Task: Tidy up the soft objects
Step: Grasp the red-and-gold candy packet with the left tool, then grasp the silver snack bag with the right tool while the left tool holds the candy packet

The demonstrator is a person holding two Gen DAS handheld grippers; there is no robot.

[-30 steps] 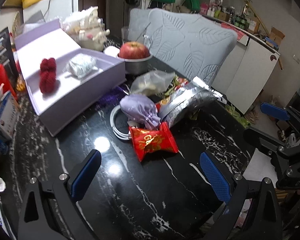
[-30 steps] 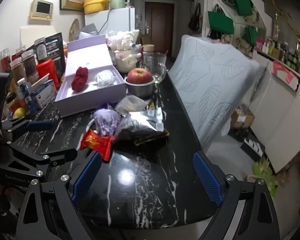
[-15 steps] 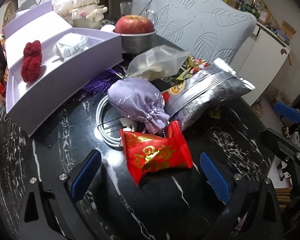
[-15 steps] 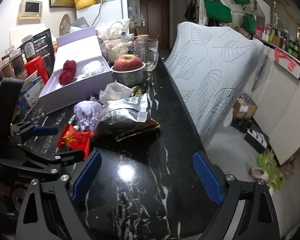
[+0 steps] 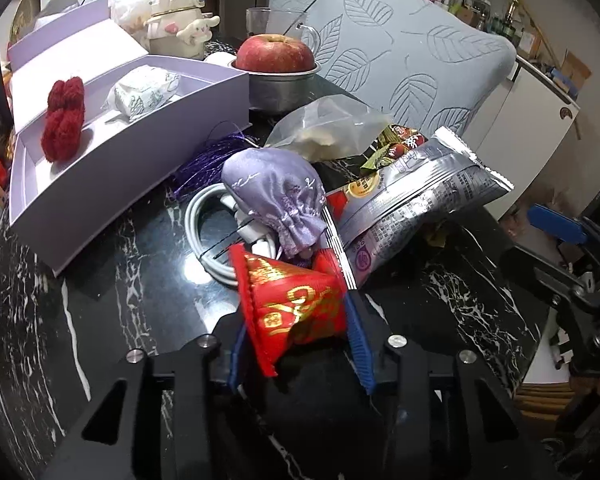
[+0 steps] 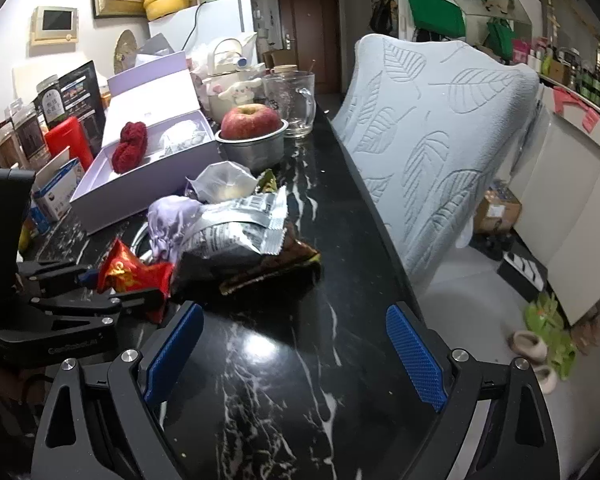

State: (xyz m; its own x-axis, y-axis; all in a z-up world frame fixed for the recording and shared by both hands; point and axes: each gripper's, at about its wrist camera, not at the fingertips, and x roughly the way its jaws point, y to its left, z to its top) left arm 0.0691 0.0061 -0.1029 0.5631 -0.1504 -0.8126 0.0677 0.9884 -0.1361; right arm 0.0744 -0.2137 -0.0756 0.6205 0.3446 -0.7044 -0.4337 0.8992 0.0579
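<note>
The left gripper (image 5: 296, 332) has just clamped on the red brocade pouch (image 5: 296, 304), crosswise between its fingers; the wide-open right gripper (image 6: 296, 356) holds nothing.

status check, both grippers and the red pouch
Left gripper just closed on red pouch, pouch on the black table. Right gripper open, empty. Purple pouch and silver snack bag crowd it.

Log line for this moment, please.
left gripper: shut on red pouch | right gripper: open, empty | lavender box: open, awaiting pouch
</note>
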